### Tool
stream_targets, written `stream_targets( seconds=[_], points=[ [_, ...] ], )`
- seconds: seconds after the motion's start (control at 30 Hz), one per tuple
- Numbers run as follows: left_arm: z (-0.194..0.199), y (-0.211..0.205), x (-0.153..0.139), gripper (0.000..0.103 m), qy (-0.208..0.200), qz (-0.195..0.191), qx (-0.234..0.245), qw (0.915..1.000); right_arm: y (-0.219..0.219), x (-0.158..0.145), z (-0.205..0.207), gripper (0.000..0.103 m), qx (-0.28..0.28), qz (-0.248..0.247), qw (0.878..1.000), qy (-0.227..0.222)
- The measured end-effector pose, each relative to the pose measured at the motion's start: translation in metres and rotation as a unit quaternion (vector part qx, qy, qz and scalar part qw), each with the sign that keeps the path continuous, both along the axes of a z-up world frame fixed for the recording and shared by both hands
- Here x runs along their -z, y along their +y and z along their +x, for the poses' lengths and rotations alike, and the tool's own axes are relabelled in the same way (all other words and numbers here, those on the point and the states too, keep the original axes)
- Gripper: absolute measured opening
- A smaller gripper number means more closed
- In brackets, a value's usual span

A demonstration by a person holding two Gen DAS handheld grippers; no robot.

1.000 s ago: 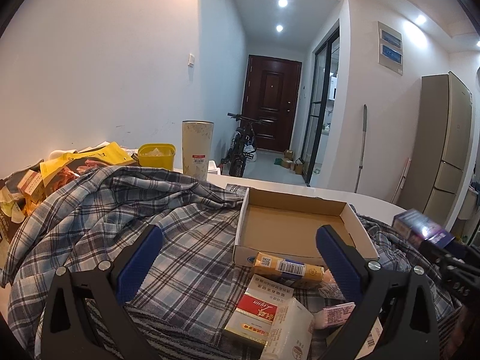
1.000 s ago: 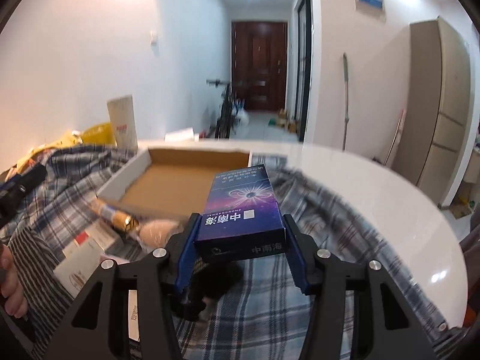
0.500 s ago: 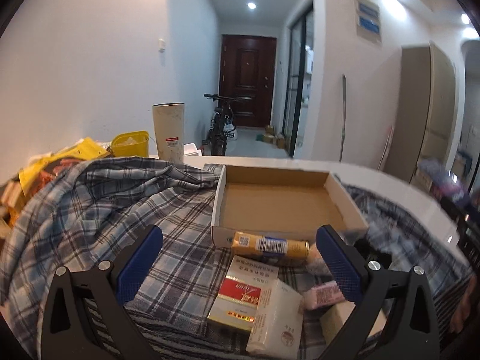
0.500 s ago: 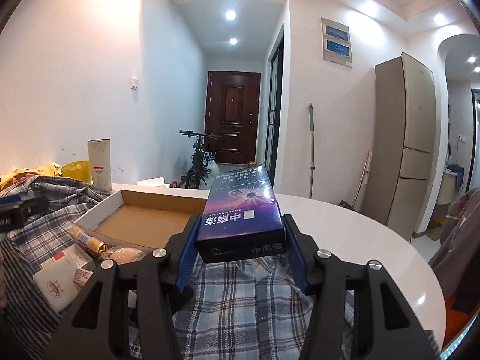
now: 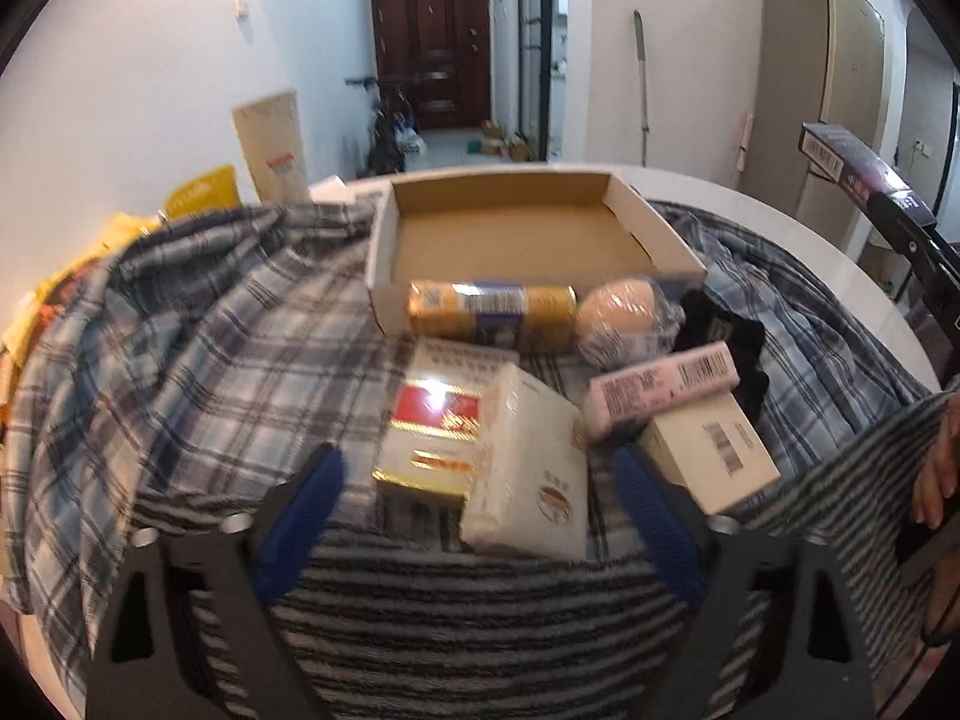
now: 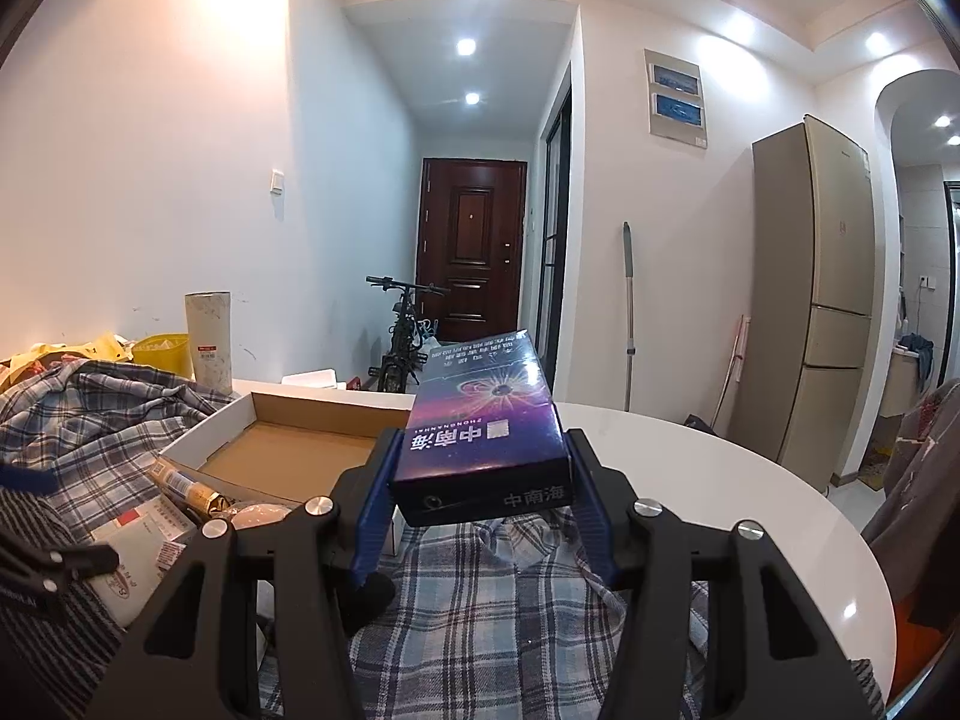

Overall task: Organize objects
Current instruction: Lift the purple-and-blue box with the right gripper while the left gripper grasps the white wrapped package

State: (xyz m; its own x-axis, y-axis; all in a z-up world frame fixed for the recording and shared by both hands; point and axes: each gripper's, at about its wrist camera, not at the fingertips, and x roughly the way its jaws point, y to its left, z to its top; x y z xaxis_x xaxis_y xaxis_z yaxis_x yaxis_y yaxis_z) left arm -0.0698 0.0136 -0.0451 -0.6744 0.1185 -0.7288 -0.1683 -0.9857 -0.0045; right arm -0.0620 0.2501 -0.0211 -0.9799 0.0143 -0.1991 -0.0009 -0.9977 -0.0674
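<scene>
My right gripper (image 6: 480, 480) is shut on a dark blue-purple box (image 6: 480, 420) and holds it up above the table; box and gripper also show at the right edge of the left wrist view (image 5: 864, 180). An empty cardboard tray (image 5: 384, 252) lies on plaid cloth. In front of it lie a yellow tube (image 5: 489, 315), a wrapped bun (image 5: 624, 321), a pink pack (image 5: 660, 387), a red-and-white box (image 5: 435, 426), a white tissue pack (image 5: 528, 468) and a cream box (image 5: 714, 456). My left gripper (image 5: 474, 480) is open, its jaws wide either side of the tissue pack.
Plaid shirt (image 5: 180, 348) and striped cloth (image 5: 480, 612) cover the round white table (image 6: 690, 468). A tall paper roll (image 6: 208, 339), yellow tub (image 6: 159, 351) and yellow bags stand at the back left. A fridge (image 6: 822, 300) stands at the right.
My left gripper has moved forward and tilted down over the pile of packs. My right gripper has risen higher with the dark box still in it.
</scene>
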Motion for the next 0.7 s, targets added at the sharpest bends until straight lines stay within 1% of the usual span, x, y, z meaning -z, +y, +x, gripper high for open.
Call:
stream_targets(
  seconds=[0.07, 0.1, 0.17, 0.23, 0.3, 0.33, 0.37, 0.4, 0.43, 0.47, 0.6, 0.67, 0.7],
  points=[
    [-0.005, -0.001, 0.007, 0.072, -0.034, 0.02, 0.009, 0.9992, 0.0, 0.0, 0.002, 0.052, -0.001, 0.001, 1.0, 0.003],
    [-0.008, -0.003, 0.013, 0.07, -0.05, 0.023, 0.003, 0.9985, 0.001, -0.001, 0.003, 0.052, -0.002, 0.001, 1.0, 0.004],
    [-0.013, -0.005, 0.021, 0.061, -0.078, 0.028, -0.002, 0.9966, 0.002, 0.0, 0.003, 0.052, -0.001, 0.0, 1.0, 0.003],
    [-0.015, -0.009, 0.024, 0.06, -0.088, 0.045, -0.005, 0.9951, 0.003, 0.0, 0.003, 0.052, -0.001, -0.004, 1.0, 0.002],
    [-0.016, -0.012, 0.026, 0.051, -0.092, 0.053, -0.009, 0.9944, 0.005, 0.0, 0.004, 0.052, -0.002, -0.006, 1.0, 0.002],
    [-0.015, -0.012, 0.026, 0.039, -0.091, 0.056, -0.011, 0.9942, 0.005, 0.0, 0.003, 0.052, -0.002, -0.006, 1.0, 0.001],
    [-0.015, -0.013, 0.025, 0.029, -0.089, 0.06, -0.01, 0.9941, 0.004, 0.0, 0.003, 0.052, -0.001, -0.004, 1.0, 0.001],
    [-0.014, -0.014, 0.022, 0.023, -0.084, 0.065, -0.007, 0.9943, 0.004, 0.0, 0.003, 0.052, -0.002, -0.003, 1.0, 0.0],
    [-0.01, -0.015, 0.019, 0.013, -0.07, 0.079, 0.002, 0.9944, 0.003, 0.0, 0.003, 0.052, -0.002, -0.001, 1.0, -0.001],
    [-0.008, -0.015, 0.015, 0.013, -0.061, 0.083, 0.005, 0.9947, 0.004, 0.0, 0.003, 0.052, -0.002, 0.0, 1.0, -0.001],
    [0.005, -0.012, -0.002, 0.013, -0.005, 0.076, 0.017, 0.9969, 0.008, 0.0, 0.003, 0.052, -0.002, -0.004, 1.0, -0.002],
    [0.009, -0.011, -0.009, 0.013, 0.014, 0.072, 0.018, 0.9971, 0.008, 0.0, 0.004, 0.052, -0.003, -0.005, 1.0, 0.0],
    [0.01, -0.011, -0.012, 0.013, 0.02, 0.077, 0.02, 0.9966, 0.008, -0.001, 0.005, 0.052, -0.003, -0.005, 1.0, 0.002]
  ],
)
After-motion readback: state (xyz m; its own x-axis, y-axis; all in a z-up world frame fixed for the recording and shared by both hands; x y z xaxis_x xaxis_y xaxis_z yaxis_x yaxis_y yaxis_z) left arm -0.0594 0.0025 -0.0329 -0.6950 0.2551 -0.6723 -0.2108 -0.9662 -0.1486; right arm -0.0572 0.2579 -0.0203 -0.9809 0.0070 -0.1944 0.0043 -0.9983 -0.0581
